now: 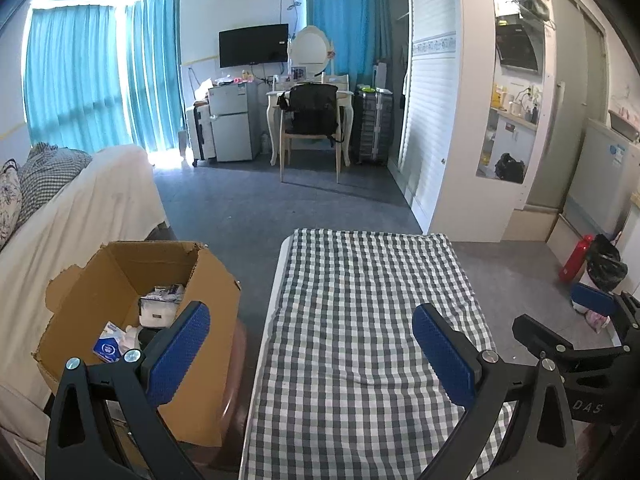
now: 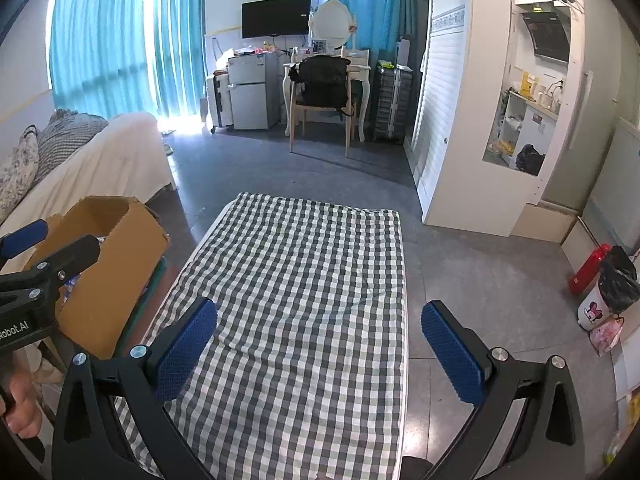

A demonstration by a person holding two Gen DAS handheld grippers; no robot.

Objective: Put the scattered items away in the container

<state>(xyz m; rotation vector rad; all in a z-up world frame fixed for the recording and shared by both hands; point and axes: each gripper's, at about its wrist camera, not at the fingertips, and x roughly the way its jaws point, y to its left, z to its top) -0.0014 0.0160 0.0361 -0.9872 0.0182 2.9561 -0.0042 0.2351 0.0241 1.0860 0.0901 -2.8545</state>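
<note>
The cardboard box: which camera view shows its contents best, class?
The left wrist view: it looks down into the cardboard box, showing packets inside. The right wrist view shows only its outer side and rim, partly behind the left gripper.

Matt torn cardboard box (image 1: 120, 276); woven checked cloth (image 1: 360, 320)

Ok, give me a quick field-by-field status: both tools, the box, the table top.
left tool: open, holding nothing, over the table's left side
right tool: open, holding nothing, over the table
cardboard box: open-topped, left of the table, beside the white-covered bed
box contents: white and blue packets inside
checked tablecloth: no loose items visible on it
task status: nothing left to pick on the visible cloth
</note>
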